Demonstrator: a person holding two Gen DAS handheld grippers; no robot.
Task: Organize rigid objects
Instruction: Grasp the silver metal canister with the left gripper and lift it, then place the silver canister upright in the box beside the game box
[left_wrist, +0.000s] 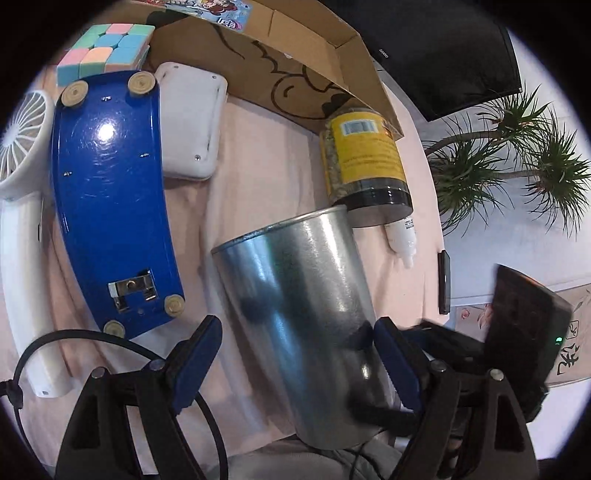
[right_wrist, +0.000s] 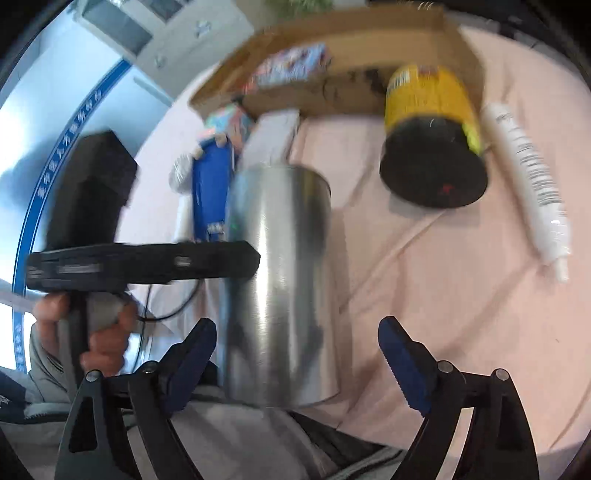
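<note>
A brushed steel cup (left_wrist: 295, 302) rests on the pink cloth (left_wrist: 258, 177) with its wide rim pointing away from me. My left gripper (left_wrist: 297, 325) straddles it; the right pad sits against the cup wall and a gap shows at the left pad, so it is open. In the right wrist view the same cup (right_wrist: 280, 280) is between the fingers of my right gripper (right_wrist: 297, 325), close to the left pad with a wide gap on the right; this gripper is open too. A hand (right_wrist: 107, 332) holds the left tool, whose black bar (right_wrist: 147, 262) reaches the cup's left side.
Left of the cup lie a glossy blue board (left_wrist: 110, 199) with round feet, a white device (left_wrist: 192, 122), a pastel cube (left_wrist: 107, 48) and a white fan (left_wrist: 22, 129). A yellow-labelled jar (left_wrist: 365, 158) and a white tube (left_wrist: 400, 236) lie before an open cardboard box (left_wrist: 295, 74).
</note>
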